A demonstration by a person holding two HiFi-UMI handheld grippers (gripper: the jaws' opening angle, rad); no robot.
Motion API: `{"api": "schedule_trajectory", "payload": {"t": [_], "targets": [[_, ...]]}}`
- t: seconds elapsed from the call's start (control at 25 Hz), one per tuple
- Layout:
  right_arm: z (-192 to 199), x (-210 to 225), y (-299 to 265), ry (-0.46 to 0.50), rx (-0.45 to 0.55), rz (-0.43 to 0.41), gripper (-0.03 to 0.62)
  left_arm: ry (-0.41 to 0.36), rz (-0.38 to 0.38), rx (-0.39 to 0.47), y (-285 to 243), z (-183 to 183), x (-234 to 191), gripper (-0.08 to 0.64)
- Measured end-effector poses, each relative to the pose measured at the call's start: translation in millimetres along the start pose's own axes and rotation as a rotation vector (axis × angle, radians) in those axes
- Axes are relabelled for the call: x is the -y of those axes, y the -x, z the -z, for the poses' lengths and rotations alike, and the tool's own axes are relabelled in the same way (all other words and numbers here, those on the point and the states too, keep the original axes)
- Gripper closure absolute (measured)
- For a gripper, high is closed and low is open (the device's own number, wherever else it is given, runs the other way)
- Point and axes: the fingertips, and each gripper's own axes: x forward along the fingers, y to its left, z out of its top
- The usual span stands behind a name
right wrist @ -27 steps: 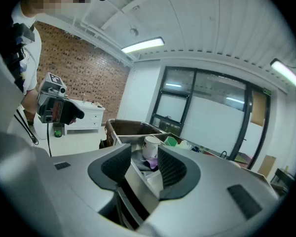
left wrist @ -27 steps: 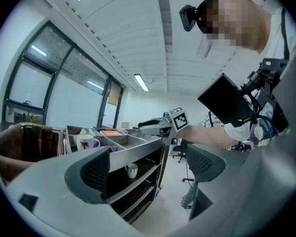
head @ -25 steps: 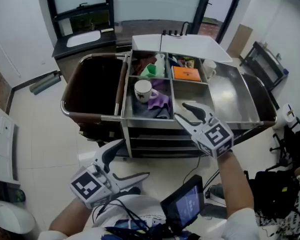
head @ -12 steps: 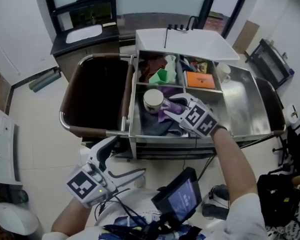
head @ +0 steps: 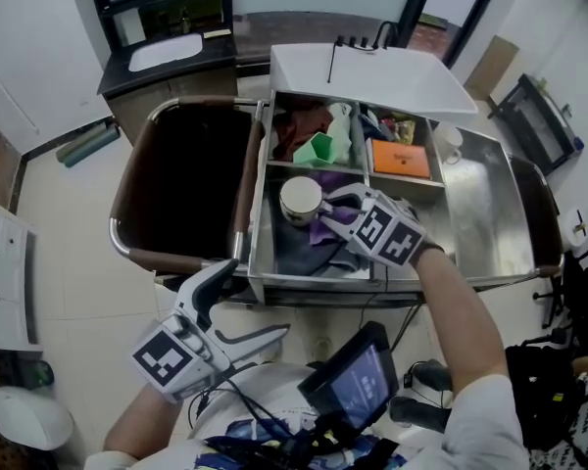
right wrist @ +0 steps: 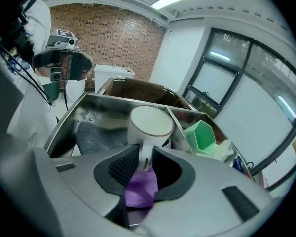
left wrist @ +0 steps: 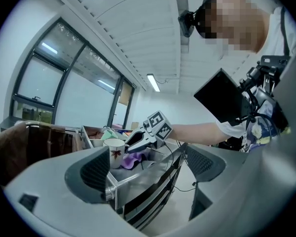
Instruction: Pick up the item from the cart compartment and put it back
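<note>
A white mug [head: 300, 200] stands in the cart's front left compartment [head: 265, 253], beside a purple cloth [head: 325, 227] and over a grey cloth [head: 296, 255]. My right gripper [head: 333, 210] reaches into that compartment from the right. Its jaws are closing, and in the right gripper view the mug [right wrist: 149, 124] has its handle [right wrist: 143, 153] pinched between the pads of the gripper [right wrist: 144, 166], above the purple cloth [right wrist: 140, 189]. My left gripper [head: 255, 302] hangs open and empty below the cart's front edge. In the left gripper view the mug [left wrist: 115, 152] and the right gripper [left wrist: 137, 138] show beyond the left gripper [left wrist: 148, 171].
The back compartments hold a green cup [head: 319, 150], crumpled cloths and an orange box [head: 400, 160]. A brown bag [head: 181, 179] hangs on the cart's left side. A white lid [head: 372, 67] stands open at the back. The steel tray [head: 485, 213] lies to the right.
My right gripper moved left from the front right compartment into the mug's compartment, and its jaws came together on the mug's handle. The left gripper barely moved.
</note>
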Motion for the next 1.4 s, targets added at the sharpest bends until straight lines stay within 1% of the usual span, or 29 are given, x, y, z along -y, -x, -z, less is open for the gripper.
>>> {"api": "schedule_trajectory", "payload": {"t": [0.04, 0.12, 0.32, 0.44, 0.6, 0.72, 0.8, 0.92, 1.12, 1.16, 1.2, 1.28, 1.4], "targets": [[0, 1, 0, -0.012, 0.001, -0.007, 0.498, -0.001, -0.001, 0.004, -2, -2, 0, 0.092], [-1, 2, 0, -0.026, 0.003, -0.014, 0.502, -0.003, -0.005, 0.008, -5, -4, 0, 0.092], [-4, 5, 4, -0.051, 0.024, -0.001, 0.506, -0.005, -0.028, 0.003, -10, -6, -2, 0.092], [-7, 10, 7, -0.100, 0.061, 0.011, 0.511, -0.015, -0.035, 0.000, -13, -7, -3, 0.092], [-15, 15, 15, -0.179, 0.138, 0.020, 0.512, -0.009, -0.046, 0.006, -17, -9, -2, 0.092], [-17, 15, 19, -0.193, 0.165, 0.021, 0.512, -0.011, -0.049, 0.008, -21, -10, -2, 0.092], [-16, 10, 18, -0.157, 0.136, 0.002, 0.513, -0.010, -0.053, 0.009, -22, -10, -3, 0.092], [-10, 5, 16, -0.111, 0.063, -0.017, 0.508, -0.015, -0.049, 0.012, -26, -11, -2, 0.092], [3, 12, 15, -0.096, -0.023, 0.002, 0.490, -0.012, -0.043, 0.013, -28, -11, -1, 0.092], [4, 13, 15, -0.093, -0.036, 0.002, 0.477, -0.011, -0.044, 0.014, -27, -11, -2, 0.092], [5, 14, 16, -0.088, -0.050, -0.002, 0.439, -0.010, -0.044, 0.015, -27, -11, -3, 0.092], [8, 12, 15, -0.062, -0.087, -0.031, 0.428, -0.011, -0.045, 0.013, -25, -10, -5, 0.092], [19, -1, 8, 0.024, -0.183, -0.103, 0.430, -0.010, -0.046, 0.013, -23, -10, -7, 0.092]]}}
